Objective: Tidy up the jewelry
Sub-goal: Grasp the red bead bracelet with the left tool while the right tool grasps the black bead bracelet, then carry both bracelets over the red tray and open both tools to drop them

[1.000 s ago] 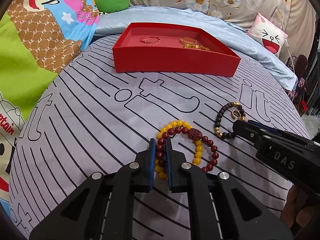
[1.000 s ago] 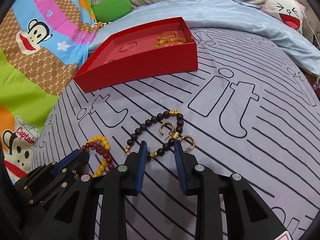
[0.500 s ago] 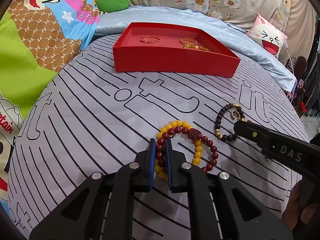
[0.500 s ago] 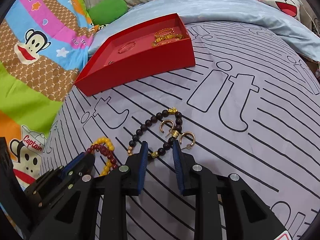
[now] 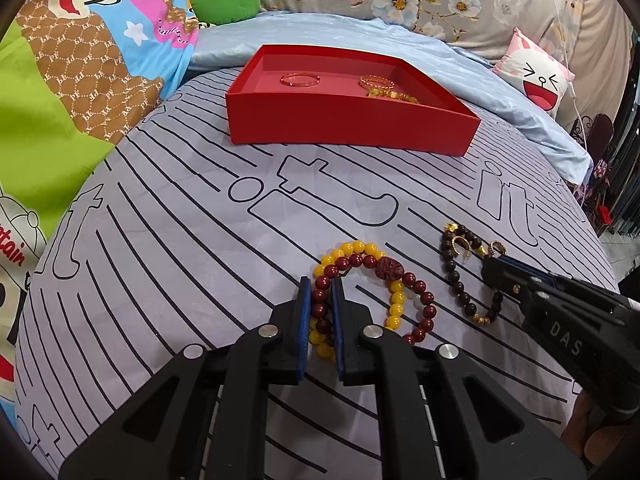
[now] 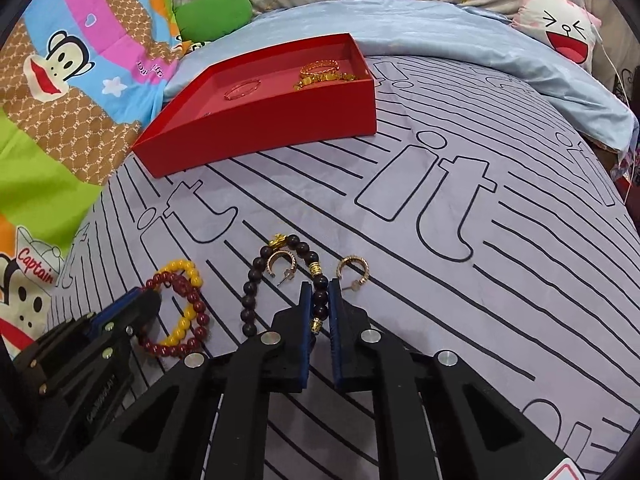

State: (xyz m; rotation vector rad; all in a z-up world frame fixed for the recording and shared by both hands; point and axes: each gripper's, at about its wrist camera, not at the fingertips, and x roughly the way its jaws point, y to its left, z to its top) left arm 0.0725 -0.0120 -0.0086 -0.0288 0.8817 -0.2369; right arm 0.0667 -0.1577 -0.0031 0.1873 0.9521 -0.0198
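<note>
Left claw [image 5: 320, 312]: I've got it clenched on the red-and-yellow bracelet [image 5: 394, 280].
Right claw [image 6: 320, 304]: clamped on the dark bead bracelet [image 6: 250, 292].
Red tray [image 5: 348, 124]: well ahead of both claws, on the striped bedspread [image 5: 180, 240].

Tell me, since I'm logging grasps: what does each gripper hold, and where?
The left gripper pinches the red bead bracelet on its left side; the right gripper pinches the dark bead bracelet on its right side.
</note>
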